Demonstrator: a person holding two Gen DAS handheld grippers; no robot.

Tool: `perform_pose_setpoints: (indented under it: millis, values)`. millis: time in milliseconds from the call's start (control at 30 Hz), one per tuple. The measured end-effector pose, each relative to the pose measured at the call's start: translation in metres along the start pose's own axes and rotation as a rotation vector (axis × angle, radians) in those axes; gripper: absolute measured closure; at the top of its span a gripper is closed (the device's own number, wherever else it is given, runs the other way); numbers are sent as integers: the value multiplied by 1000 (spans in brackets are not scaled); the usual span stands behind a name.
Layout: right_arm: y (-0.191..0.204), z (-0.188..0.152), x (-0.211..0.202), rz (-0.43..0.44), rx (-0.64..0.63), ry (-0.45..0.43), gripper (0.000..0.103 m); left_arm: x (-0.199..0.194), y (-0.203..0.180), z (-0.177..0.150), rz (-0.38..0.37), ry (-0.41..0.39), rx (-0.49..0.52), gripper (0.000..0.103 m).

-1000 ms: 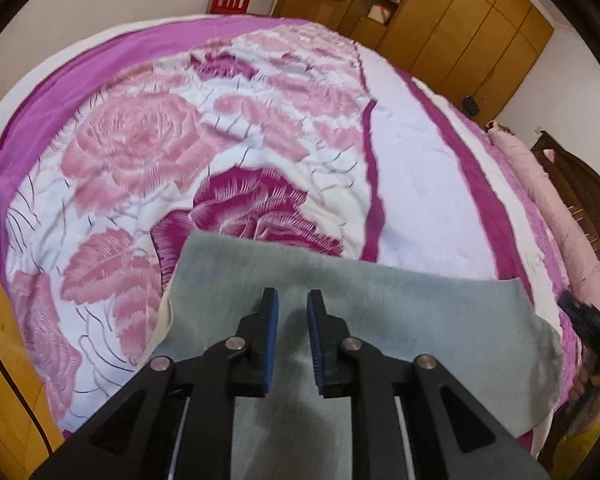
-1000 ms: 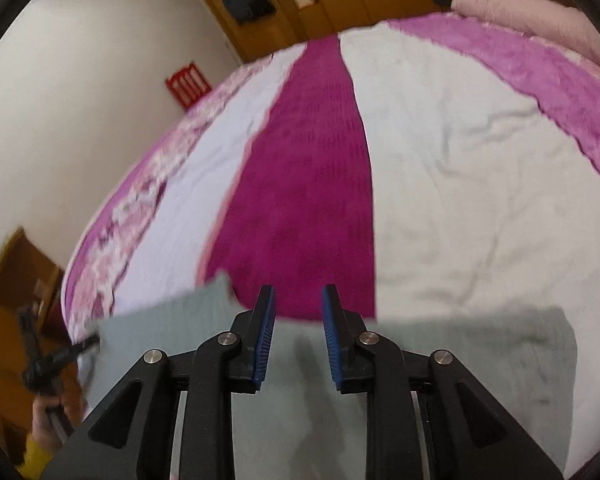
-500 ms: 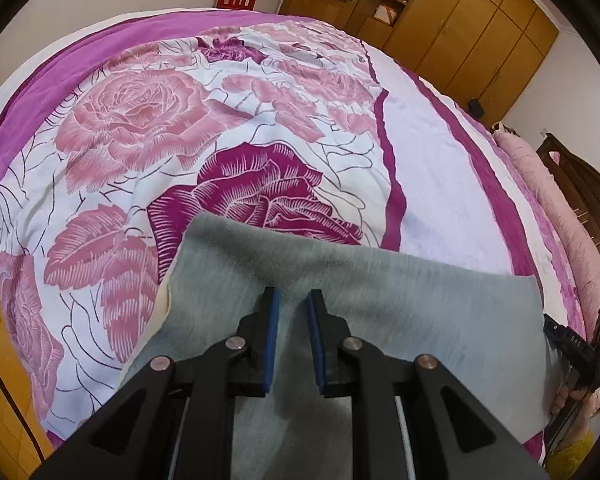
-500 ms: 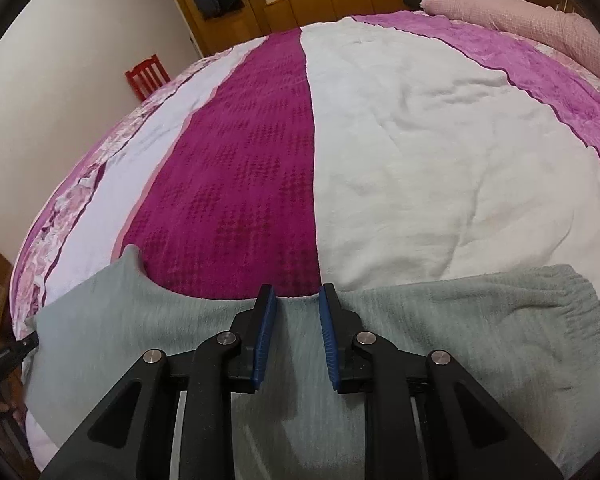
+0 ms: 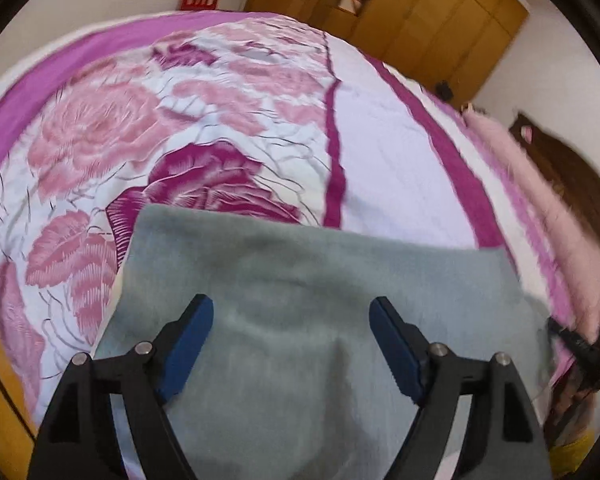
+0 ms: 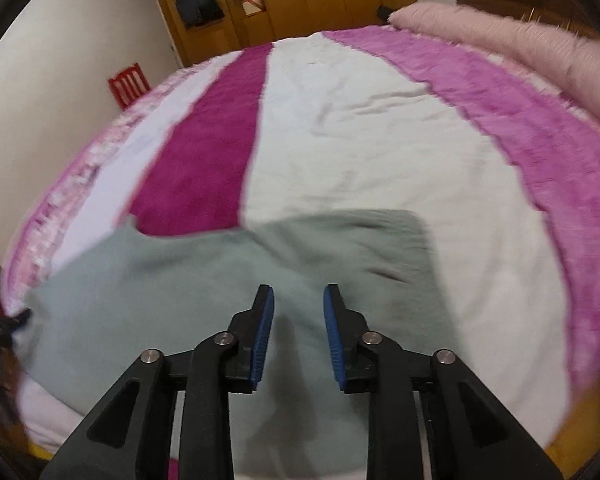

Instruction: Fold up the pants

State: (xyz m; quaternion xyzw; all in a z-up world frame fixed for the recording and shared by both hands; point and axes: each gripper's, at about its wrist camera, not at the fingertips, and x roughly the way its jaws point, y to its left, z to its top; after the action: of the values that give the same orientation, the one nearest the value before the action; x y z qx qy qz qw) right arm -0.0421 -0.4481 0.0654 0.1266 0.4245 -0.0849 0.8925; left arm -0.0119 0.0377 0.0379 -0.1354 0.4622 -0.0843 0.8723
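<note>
- The pants (image 5: pixel 324 320), grey and soft, lie across the near edge of the bed (image 5: pixel 388 168), one end on the rose print, the other by the white panel beside the magenta stripe.
- Left gripper (image 5: pixel 290 320): its jaws are opening and stand wide apart over the cloth, nothing pinched between them. This looks like a release after laying a fold.
- Right gripper (image 6: pixel 299 312): its jaws are opening too, though only a narrow gap shows; no cloth is visibly caught between the blue pads (image 6: pixel 265 328), and the fabric lies below them.
- To do this step well, I judge both should let go fully before lifting, so the soft knit does not drag and undo the fold.
- Lift straight away from the pants, not across them; the material seems light and would follow a snagged pad.
- A ripple shows in the cloth near the white panel in the right view; smoothing it toward the stripe before the next fold would keep the edges aligned.
- The far edge should stay square with the stripe.
</note>
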Motion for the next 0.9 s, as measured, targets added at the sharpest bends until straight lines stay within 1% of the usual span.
perform_pose_setpoints:
  millis: [33, 67, 100, 167, 200, 267, 367, 433, 467, 500, 567, 600, 733, 833, 900]
  values:
    - [-5, -4, 2, -23, -3, 6, 75, 0, -7, -4, 37, 12, 39, 19]
    - [-10, -9, 3, -39, 1, 17, 75, 1, -10, -6, 60, 23, 57, 19]
    - [-18, -14, 7, -30, 13, 30, 75, 3, -12, -10, 87, 38, 73, 19]
    - [-23, -21, 8, -3, 12, 3, 76, 7, -14, -19, 126, 53, 87, 19]
    - [-23, -22, 8, -4, 6, -7, 76, 8, -13, -22, 147, 53, 94, 19]
    - [-19, -23, 8, -23, -10, -15, 76, 8, -12, -28, 161, 46, 105, 19]
    - [-18, -23, 6, -30, -14, -18, 75, 12, -11, -30, 163, 53, 107, 17]
    - [-22, -25, 0, -8, 19, -19, 75, 14, -9, -30, 154, 58, 96, 15]
    - [-25, -26, -3, 6, 42, -23, 73, 14, -8, -30, 145, 59, 93, 14]
    - [-31, -26, -8, 29, 82, -34, 69, 15, -7, -30, 136, 60, 90, 13]
    - [-40, -29, -18, 58, 138, -54, 66, 15, -5, -30, 124, 62, 83, 12]
    - [-46, -32, -24, 65, 172, -61, 61, 14, -5, -30, 122, 62, 82, 12]
    - [-60, -41, -40, 60, 232, -65, 59, 14, -7, -32, 126, 59, 88, 12]
    - [-70, -49, -46, 31, 268, -61, 51, 14, -8, -32, 123, 59, 84, 12]
    - [-78, -56, -43, 47, 299, -46, 49, 13, -8, -33, 118, 60, 80, 11]
